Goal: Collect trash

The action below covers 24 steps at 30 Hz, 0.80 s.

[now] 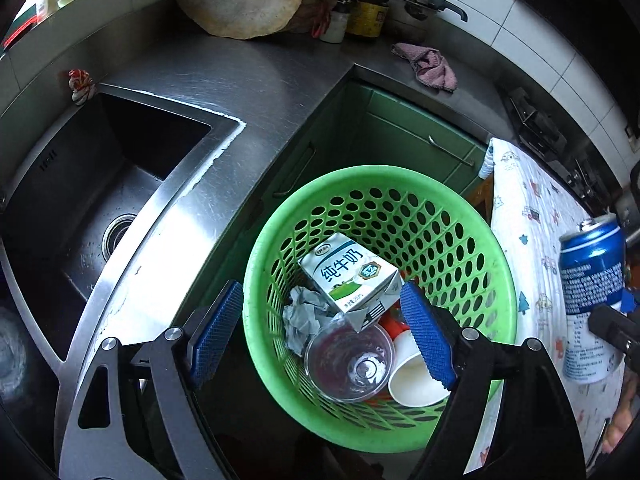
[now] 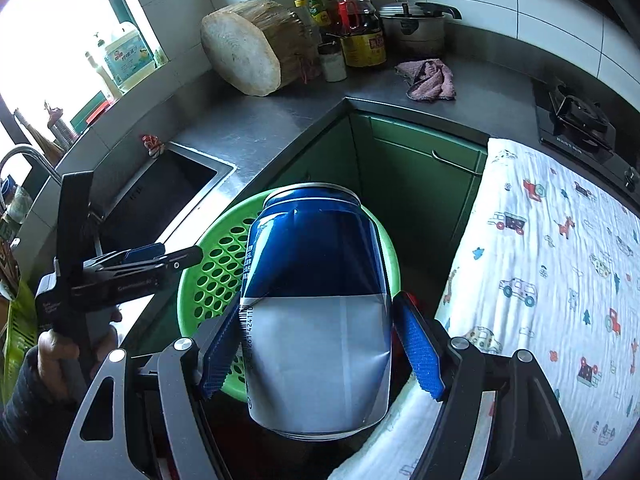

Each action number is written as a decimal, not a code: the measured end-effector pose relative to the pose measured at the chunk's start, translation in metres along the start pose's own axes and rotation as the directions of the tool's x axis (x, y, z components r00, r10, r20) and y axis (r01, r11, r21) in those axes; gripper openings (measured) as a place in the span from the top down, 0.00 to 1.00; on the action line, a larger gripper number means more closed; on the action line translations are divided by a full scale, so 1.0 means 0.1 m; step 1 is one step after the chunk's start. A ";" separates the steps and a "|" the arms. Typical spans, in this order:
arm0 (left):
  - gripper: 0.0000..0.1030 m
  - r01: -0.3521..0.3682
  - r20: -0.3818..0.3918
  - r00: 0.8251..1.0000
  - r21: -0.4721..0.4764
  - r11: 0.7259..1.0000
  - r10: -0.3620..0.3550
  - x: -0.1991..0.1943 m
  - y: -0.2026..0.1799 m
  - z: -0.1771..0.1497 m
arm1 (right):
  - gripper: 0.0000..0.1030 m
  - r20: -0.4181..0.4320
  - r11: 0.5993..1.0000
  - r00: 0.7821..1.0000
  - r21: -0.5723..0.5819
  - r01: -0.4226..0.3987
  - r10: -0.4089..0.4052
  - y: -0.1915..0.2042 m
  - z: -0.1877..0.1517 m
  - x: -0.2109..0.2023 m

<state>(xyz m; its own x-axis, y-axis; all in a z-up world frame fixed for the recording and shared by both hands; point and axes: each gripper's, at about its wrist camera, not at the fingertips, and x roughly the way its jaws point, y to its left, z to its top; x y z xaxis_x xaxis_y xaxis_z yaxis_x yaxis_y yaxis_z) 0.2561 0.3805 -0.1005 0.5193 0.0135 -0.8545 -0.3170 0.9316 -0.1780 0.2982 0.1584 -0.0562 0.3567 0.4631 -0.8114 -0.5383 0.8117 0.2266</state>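
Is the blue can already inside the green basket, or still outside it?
Outside. The blue can is clamped in the right gripper, held above the green basket, beside its rim in the left wrist view.

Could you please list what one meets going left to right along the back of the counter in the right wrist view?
Detergent bottle → round chopping block → oil bottle → pressure cooker → gas stove.

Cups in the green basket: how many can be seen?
2. A clear plastic cup lies at the near side of the green basket; a white paper cup lies touching its right side. Others may be hidden under the milk carton.
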 end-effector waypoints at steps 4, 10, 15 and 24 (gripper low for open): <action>0.22 -0.008 0.019 1.000 0.006 1.000 0.008 -0.10 0.06 -0.04 | 0.31 0.006 0.999 1.000 -0.017 0.028 -0.028 0.11 0.09 0.14; 0.21 -0.019 0.056 0.998 0.030 0.999 0.018 -0.25 0.02 -0.08 | 0.22 0.028 0.999 0.999 -0.011 0.032 -0.032 0.11 0.14 0.23; 0.20 -0.032 0.087 0.996 0.069 0.997 0.026 -0.38 -0.13 -0.14 | 0.20 0.045 0.999 0.998 -0.038 0.037 -0.035 0.13 0.03 0.09; 0.14 -0.034 0.159 0.987 0.138 0.990 0.011 -0.70 -0.55 -0.30 | 0.16 0.083 0.991 0.991 -0.073 0.111 -0.105 0.04 -0.38 -0.41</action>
<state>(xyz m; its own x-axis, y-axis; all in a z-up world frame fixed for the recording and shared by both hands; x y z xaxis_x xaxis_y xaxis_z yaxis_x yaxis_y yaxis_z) 0.2136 0.3175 -0.0452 0.6356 0.0818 -0.7677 -0.2221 0.9717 -0.0803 0.2525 0.1295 -0.0425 0.4735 0.4035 -0.7829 -0.5499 0.8298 0.0951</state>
